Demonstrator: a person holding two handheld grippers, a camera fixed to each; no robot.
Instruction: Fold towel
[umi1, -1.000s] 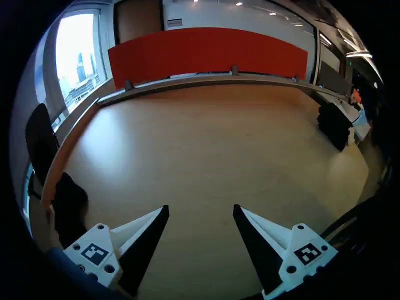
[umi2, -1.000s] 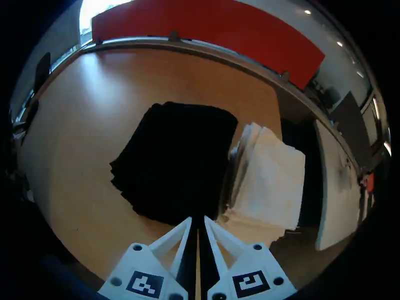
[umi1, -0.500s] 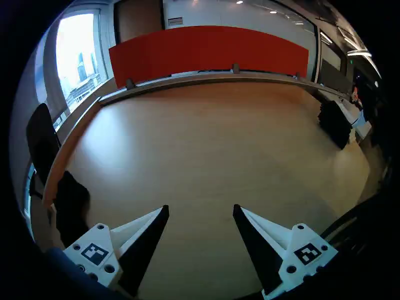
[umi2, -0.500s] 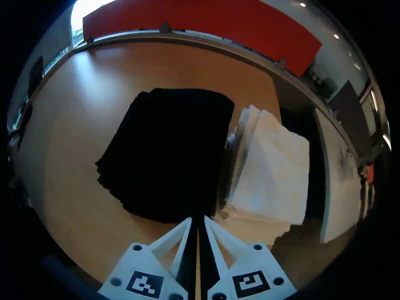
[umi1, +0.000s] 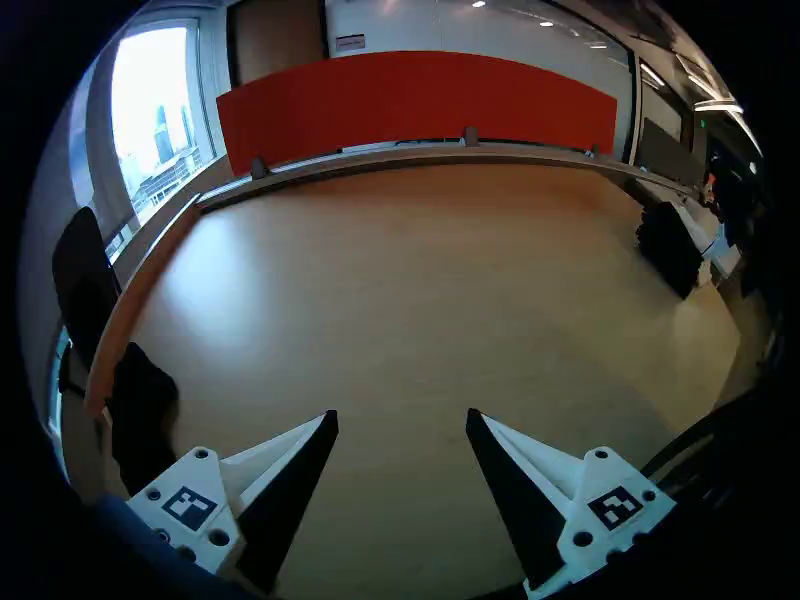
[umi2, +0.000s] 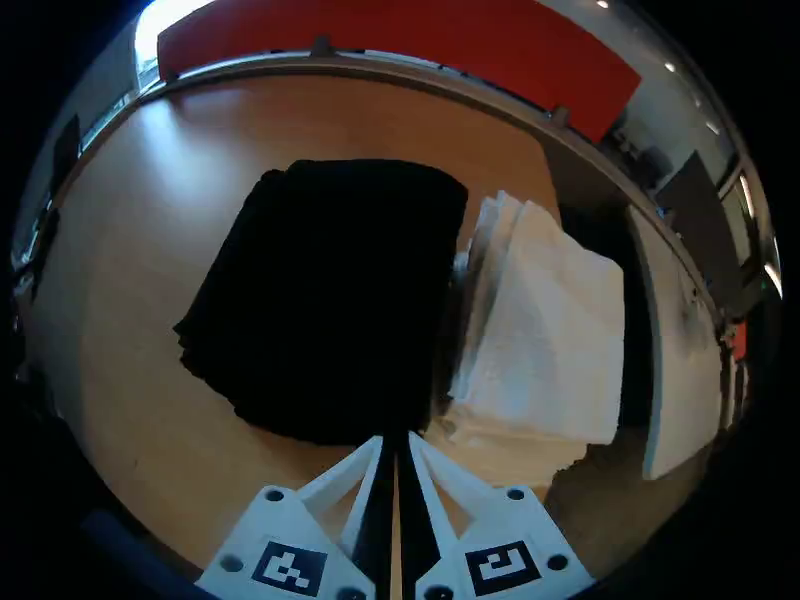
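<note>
Just ahead — black towels (umi2: 330, 300), right fingers (umi2: 350, 482) closed

A stack of folded black towels (umi2: 320, 300) lies flat on the wooden tabletop (umi2: 120, 300), just beside a lighter stack of folded white towels (umi2: 545, 330).

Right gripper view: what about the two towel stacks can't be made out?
- black towel stack: too dark to show folds or a layer count; part of its near edge sits behind the shut right claw.
- white towel stack: near corner blurred; layers too fine to count.
</note>
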